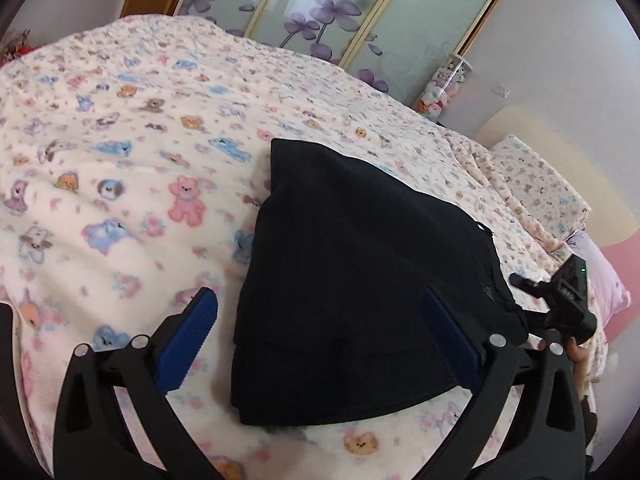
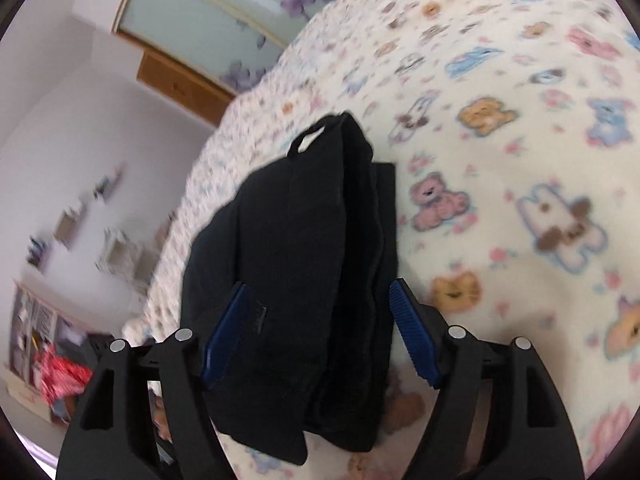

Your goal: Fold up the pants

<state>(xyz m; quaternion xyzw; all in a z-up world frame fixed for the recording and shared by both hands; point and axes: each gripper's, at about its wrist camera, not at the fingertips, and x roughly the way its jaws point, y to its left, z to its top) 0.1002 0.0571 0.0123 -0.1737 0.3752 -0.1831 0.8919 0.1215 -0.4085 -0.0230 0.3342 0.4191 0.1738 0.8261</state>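
Your left hand-held gripper [image 1: 320, 332] stands spread wide over the near end of the folded black pants [image 1: 360, 256]. Its left blue pad [image 1: 188, 344] hangs clear above the bedspread [image 1: 120, 160], with a strip of printed fabric showing between it and the cloth edge. The right pad sits over the dark cloth, and you cannot tell whether it touches. Nothing is pinched between the two.

Your right hand-held gripper [image 2: 320, 332] is parted too, straddling the same bundle [image 2: 296, 264] from its other side. Its left pad [image 2: 226, 336] lies against the top of the folded stack, while its right pad [image 2: 414, 340] stands just off the layered edge with a gap of bedspread [image 2: 520, 160] beside it. The pads do not squeeze the cloth.

You have the pants lying as a compact folded stack on the bed, near its right edge, with a small loop [image 2: 308, 140] sticking up at the far end in the right wrist view. In the left wrist view your right gripper's body [image 1: 568, 300] shows past the stack, and a pillow [image 1: 536, 184] lies far right.
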